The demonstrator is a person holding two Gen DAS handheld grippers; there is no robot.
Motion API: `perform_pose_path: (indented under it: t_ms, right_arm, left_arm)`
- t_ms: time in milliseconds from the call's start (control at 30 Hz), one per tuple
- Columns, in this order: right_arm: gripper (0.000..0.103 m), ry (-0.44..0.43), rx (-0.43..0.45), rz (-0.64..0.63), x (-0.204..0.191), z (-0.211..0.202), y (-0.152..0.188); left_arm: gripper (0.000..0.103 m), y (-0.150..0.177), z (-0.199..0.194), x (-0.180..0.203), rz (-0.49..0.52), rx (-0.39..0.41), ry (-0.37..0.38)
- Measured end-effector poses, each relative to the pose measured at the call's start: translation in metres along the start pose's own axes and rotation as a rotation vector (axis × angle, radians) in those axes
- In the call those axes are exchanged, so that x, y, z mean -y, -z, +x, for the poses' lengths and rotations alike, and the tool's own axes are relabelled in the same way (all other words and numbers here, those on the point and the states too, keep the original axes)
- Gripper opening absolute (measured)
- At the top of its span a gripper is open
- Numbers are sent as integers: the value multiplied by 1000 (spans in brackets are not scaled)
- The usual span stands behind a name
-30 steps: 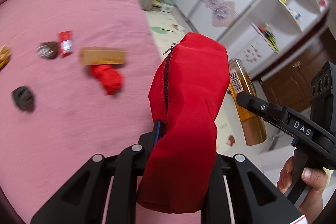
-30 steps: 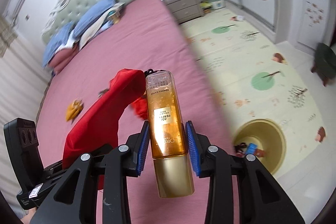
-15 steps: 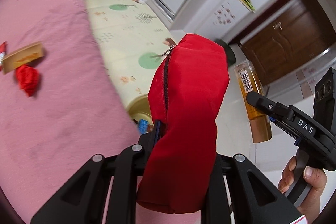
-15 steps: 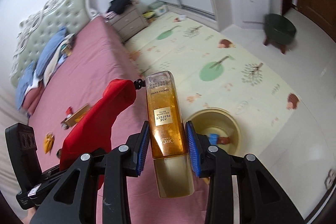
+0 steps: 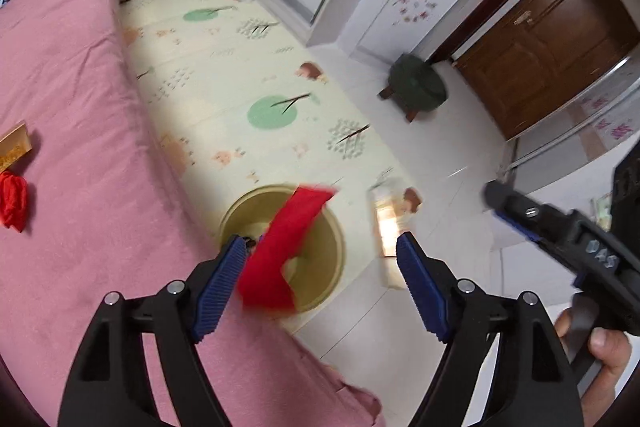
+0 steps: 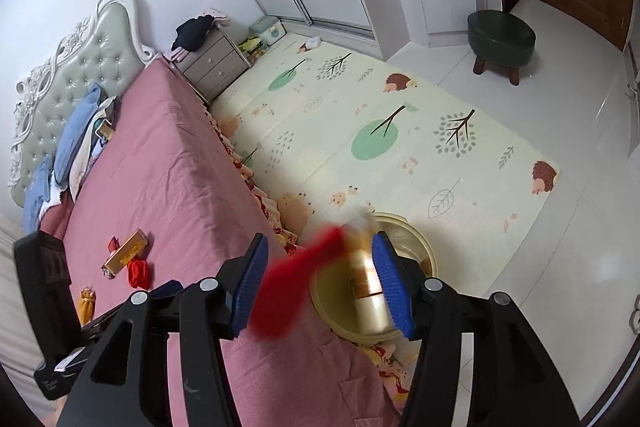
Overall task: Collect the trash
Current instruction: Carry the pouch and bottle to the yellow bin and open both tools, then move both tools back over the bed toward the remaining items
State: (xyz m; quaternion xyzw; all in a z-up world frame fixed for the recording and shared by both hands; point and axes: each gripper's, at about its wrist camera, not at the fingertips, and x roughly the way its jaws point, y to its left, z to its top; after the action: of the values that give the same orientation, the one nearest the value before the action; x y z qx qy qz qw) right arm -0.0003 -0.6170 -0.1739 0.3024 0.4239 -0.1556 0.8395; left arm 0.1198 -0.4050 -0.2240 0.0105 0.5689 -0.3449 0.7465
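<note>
The red fabric pouch point(image 5: 286, 247), a soft elongated form smeared by motion blur, was in the air over the round yellow plastic bin point(image 5: 332, 227), just ahead of the left tool point(image 5: 322, 291). That tool's jaws were opening: the ribbed blue pads point(image 5: 220, 287) stood wide apart and pressed on nothing, the pouch being free of them. In the right wrist view the same pouch point(image 6: 296, 287) appeared as a red streak between the pads of the right tool point(image 6: 318, 287). The amber bottle point(image 6: 370, 291), a translucent rectangular body with a paler gold cap end, was likewise blurred and lay over the bin point(image 6: 416, 239), close against the tool's right-hand pad point(image 6: 390, 287). The right tool's jaws were also opening; whether the pad touched the bottle could not be made out. In the left wrist view the bottle point(image 5: 388, 227) was a pale glowing smear just to the right of the bin.

The bin stood on the floor against the side of the bed point(image 6: 172, 187), at the near edge of a cream foam play mat point(image 6: 360, 131) printed with trees and hedgehogs. The bin's contents were hidden by the blurred things. On the pink sheet, well apart from the bin, lay a gold rectangular box point(image 6: 126, 253), a crumpled red wrapper point(image 6: 138, 273) and a small yellow scrap point(image 6: 86, 305). A hand point(image 5: 600, 351), cut off at the frame edge, gripped the right tool's black handle. A round dark green stool point(image 6: 500, 35) stood beyond the mat from the bin.
</note>
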Motion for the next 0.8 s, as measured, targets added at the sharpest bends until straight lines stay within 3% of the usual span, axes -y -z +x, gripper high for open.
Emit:
perform_pose_path:
  t_ms: [333,800]
  right_arm:
    - [54,-54,-37,4,-21,10,-3]
    - [54,-147,-49,-164,-121,11,0]
  left_arm:
    - [81,2,-13,-19,-32,-11,-24]
    - [83,6,-81,-76,-115,104,-93]
